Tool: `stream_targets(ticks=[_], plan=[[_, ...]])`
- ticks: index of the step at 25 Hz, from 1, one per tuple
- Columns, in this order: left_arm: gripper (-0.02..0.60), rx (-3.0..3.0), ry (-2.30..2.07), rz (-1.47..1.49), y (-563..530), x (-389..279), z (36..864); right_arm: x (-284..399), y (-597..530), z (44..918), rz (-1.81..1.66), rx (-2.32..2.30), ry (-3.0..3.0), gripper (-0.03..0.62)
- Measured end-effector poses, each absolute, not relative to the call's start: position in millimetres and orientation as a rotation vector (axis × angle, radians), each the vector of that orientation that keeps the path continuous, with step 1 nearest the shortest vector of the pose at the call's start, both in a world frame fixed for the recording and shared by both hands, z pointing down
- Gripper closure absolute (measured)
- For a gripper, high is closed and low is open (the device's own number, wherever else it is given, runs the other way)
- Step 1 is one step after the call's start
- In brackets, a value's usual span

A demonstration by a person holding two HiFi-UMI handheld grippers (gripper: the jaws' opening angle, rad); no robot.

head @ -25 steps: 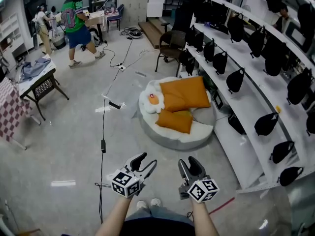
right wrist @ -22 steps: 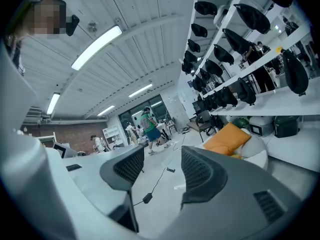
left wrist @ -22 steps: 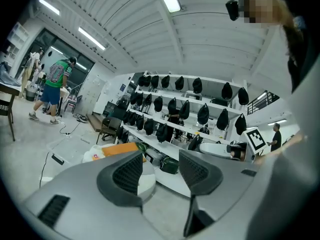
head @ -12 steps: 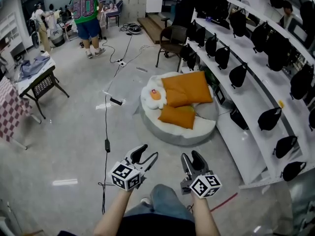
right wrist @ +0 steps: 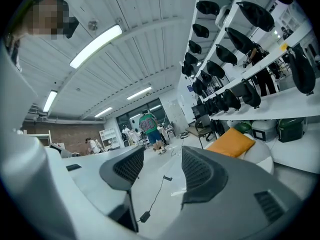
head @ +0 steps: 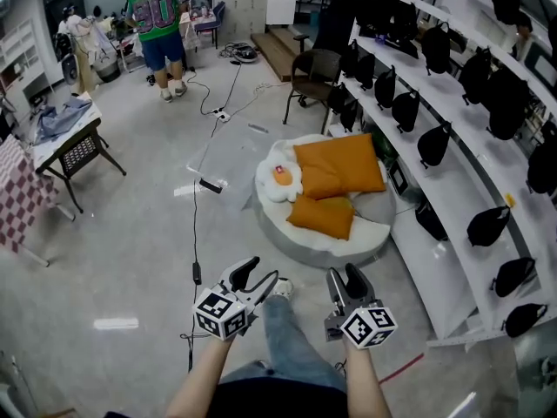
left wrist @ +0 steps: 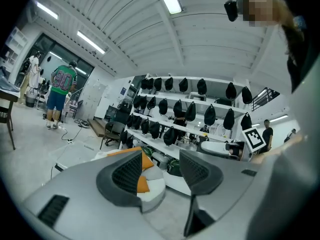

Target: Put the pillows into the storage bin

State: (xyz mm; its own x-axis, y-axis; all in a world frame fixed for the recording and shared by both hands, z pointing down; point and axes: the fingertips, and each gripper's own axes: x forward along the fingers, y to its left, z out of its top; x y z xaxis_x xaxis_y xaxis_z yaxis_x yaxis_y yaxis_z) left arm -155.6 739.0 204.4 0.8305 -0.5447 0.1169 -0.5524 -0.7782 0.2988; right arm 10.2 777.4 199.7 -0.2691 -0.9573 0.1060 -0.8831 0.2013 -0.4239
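A round grey-and-white storage bin [head: 305,252] sits on the floor beside the shelves. In it lie a large orange pillow [head: 341,162], a smaller orange one [head: 320,217] in front of it, and a fried-egg pillow [head: 280,179] at its left rim. My left gripper [head: 255,276] and right gripper [head: 345,279] hang side by side well short of the bin, both open and empty. The left gripper view shows its open gripper [left wrist: 160,171] with an orange pillow [left wrist: 144,184] and the bin [left wrist: 156,191] beyond. The right gripper view shows its open gripper [right wrist: 162,166] and an orange pillow [right wrist: 231,141] at right.
White shelves [head: 452,177] with several black bags run along the right. A dark chair [head: 311,74] stands behind the bin. A cable [head: 197,233] trails across the floor at left, near a small table [head: 74,142]. A person in a green jersey [head: 162,11] stands far back. My own leg [head: 283,320] steps between the grippers.
Both grippers and the view have moved forward toward the bin, which now appears closer. My leg has stepped out between the grippers. The person in green has walked farther back.
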Motion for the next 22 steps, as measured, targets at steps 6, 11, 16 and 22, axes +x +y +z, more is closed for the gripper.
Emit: stream_targets(ticks=[6,11,16,22], plan=[[0.353,2.683,-0.877,0.060,644,-144,222,37,675,209,-0.608,-1.800,2.267,0.373],[0.353,2.645,-0.934,0.055,539,-128,222,65,571,213,-0.653,-1.789,2.276,0.373],[0.353,2.594,-0.975,0.082,435,-107,226,86,465,222,-0.733,-1.764,2.313,0.373],[0.353,2.537,-1.018,0.100,318,-82,234,113,345,231,-0.812,-1.742,2.343,0.373]])
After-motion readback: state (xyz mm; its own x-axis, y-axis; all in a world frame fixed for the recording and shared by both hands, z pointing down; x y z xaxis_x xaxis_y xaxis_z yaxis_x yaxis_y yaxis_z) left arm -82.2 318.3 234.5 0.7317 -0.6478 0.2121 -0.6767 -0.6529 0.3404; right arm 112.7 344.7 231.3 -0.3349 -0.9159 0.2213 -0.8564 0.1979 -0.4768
